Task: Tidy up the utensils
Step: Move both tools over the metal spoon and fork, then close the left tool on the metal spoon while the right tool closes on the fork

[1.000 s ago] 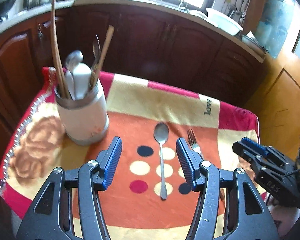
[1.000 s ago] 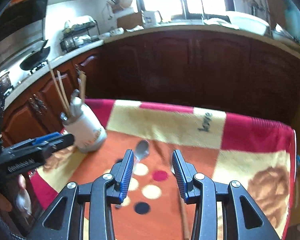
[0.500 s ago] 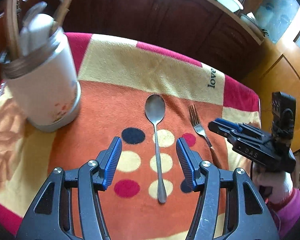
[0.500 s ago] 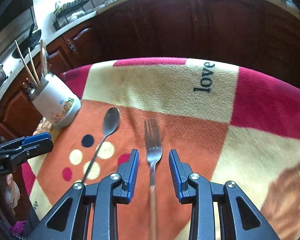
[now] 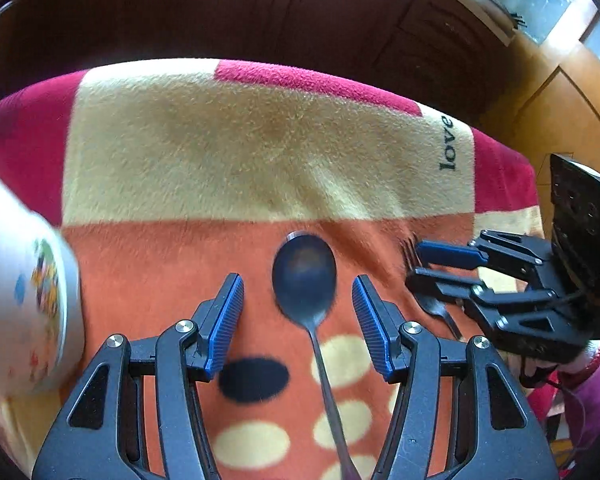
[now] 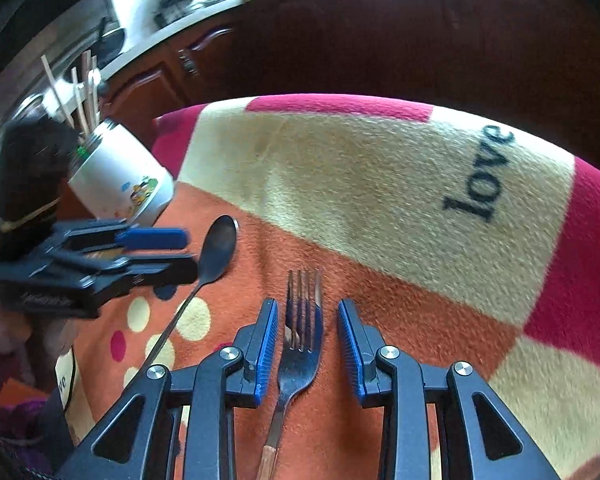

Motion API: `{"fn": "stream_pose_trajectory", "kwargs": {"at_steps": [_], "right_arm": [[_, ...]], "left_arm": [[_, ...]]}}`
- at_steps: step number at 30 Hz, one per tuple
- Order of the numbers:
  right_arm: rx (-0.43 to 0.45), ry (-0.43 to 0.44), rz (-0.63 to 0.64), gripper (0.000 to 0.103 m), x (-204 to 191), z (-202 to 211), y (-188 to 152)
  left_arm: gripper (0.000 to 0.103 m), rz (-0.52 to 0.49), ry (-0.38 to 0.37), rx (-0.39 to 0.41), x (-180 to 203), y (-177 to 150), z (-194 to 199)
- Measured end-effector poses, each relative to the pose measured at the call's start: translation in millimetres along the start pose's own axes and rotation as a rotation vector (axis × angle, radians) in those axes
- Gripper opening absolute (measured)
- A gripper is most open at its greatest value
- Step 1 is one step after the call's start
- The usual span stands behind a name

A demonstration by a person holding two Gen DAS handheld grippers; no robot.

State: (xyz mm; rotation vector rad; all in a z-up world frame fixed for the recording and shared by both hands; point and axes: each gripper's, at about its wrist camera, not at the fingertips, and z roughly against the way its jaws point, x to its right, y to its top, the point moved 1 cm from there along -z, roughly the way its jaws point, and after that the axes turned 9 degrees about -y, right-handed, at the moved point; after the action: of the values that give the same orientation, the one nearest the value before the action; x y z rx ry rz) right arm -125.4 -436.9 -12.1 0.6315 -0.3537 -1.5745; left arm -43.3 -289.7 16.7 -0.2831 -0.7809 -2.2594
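A metal spoon (image 5: 305, 276) lies on the patterned cloth, bowl away from me. My left gripper (image 5: 298, 294) is open and low over it, one finger on each side of the bowl; it also shows in the right wrist view (image 6: 156, 250). A fork (image 6: 303, 322) with a wooden handle lies to the spoon's right. My right gripper (image 6: 308, 320) is open and astride the fork's tines; it also shows in the left wrist view (image 5: 440, 266). A white utensil holder (image 6: 120, 182) with chopsticks and spoons stands on the left.
The cloth (image 5: 260, 152) is red, cream and orange, with the word "love", and covers a small table. Dark wooden kitchen cabinets (image 6: 380, 40) stand close behind it. The holder's wall (image 5: 16, 296) is right beside my left gripper.
Both grippers have come down and forward to the cloth. The left now straddles the spoon's bowl and the right straddles the fork's tines. Both stay open.
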Motion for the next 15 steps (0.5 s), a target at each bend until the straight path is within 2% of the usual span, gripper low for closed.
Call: {"fn": "stream_pose_trajectory", "kwargs": {"at_steps": [3,7,9,15], "right_arm": [[0.013,0.025,0.0,0.029,0.3,-4.3,0.6],[0.017,0.023,-0.009,0.017,1.8,-7.9,0.3],[0.015,0.026,-0.017,0.017,0.8,-7.0,-0.6],[0.045,-0.015,-0.056,0.017,-0.7,15.2,-8.8]], "left_arm": [[0.056,-0.041,0.003,-0.008,-0.8,5.0,-6.9],[0.055,-0.087,0.001,-0.007,1.0,10.6,-12.2],[0.034,-0.1,-0.002,-0.009,2.3,12.0,-14.9],[0.033,-0.133,-0.02,-0.019,10.1,-0.3,-7.2]]}}
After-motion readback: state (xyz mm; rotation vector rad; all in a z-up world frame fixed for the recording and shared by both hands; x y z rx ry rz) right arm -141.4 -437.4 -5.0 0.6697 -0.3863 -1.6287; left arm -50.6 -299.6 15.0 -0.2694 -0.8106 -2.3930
